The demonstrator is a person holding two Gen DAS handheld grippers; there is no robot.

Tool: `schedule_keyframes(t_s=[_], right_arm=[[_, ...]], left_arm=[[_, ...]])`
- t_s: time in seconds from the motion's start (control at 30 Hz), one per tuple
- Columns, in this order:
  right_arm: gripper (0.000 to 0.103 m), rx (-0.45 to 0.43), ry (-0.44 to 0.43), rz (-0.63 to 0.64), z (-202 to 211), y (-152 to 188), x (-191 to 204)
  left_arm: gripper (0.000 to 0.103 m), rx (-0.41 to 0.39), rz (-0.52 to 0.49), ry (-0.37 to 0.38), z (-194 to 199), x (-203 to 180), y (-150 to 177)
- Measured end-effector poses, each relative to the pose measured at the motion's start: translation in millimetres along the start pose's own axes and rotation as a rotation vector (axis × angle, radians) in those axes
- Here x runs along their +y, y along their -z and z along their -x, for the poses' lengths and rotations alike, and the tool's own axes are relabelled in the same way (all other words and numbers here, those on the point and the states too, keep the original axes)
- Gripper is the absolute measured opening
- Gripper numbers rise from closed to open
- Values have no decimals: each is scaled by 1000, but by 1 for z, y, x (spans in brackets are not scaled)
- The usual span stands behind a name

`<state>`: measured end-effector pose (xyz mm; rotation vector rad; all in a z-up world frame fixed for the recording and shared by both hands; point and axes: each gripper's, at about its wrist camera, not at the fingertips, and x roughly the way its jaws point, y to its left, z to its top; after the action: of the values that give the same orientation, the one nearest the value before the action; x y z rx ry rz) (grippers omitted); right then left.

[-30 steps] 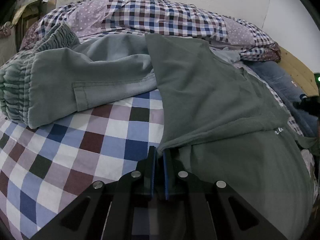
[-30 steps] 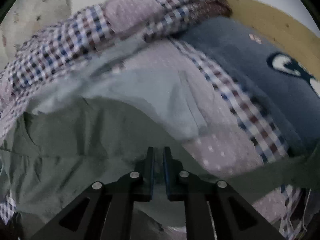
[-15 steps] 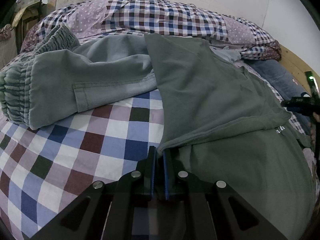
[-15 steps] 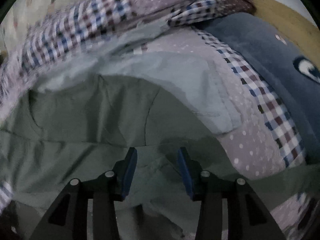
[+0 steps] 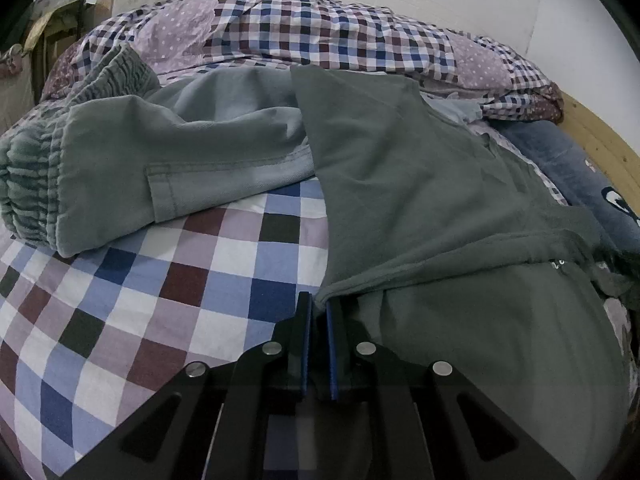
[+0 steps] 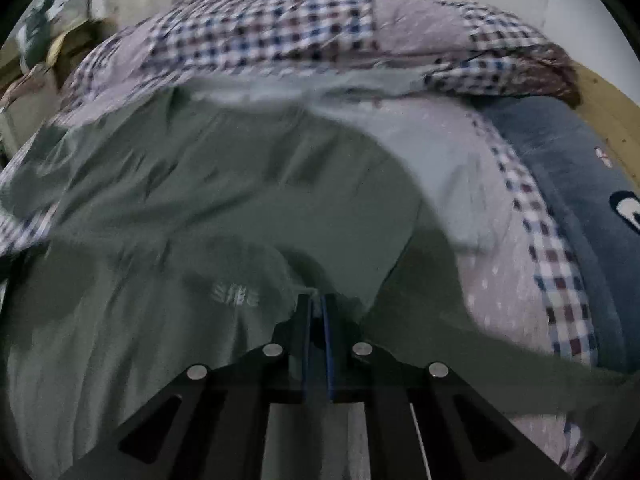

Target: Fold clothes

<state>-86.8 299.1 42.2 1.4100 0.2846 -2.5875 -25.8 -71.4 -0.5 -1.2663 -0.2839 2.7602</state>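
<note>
The green T-shirt (image 5: 420, 184) runs lengthwise away from the fingers — ahead of them on the checked bedsheet (image 5: 168, 280). The left gripper (image 5: 318, 308) pinches its edge; the right gripper (image 6: 318, 304) clamps a fold.

shirt (image 5: 420, 184) on bed sheet (image 5: 168, 288) | trousers (image 5: 160, 152) left of shirt | quilt (image 5: 320, 36) behind both

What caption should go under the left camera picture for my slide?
Left tool pinches the edge of a dark green shirt on a checked bedsheet, grey-green trousers alongside.
</note>
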Motion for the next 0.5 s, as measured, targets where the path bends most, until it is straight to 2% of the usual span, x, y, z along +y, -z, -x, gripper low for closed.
schedule_keyframes(t_s=[0.23,0.4,0.43,0.5], right_arm=[[4,112,-4,74,10,18,8],[5,59,-6,118,23,-1,34],[8,38,-14,141,24,-7,45],[27,-2,-33,192,24,-19,67]], left_arm=[[6,3,16,12,0,1,-1],[6,5,31,26,0,4,-1],[6,6,35,29,0,4,-1],[7,8,47,41,0,6,-1]])
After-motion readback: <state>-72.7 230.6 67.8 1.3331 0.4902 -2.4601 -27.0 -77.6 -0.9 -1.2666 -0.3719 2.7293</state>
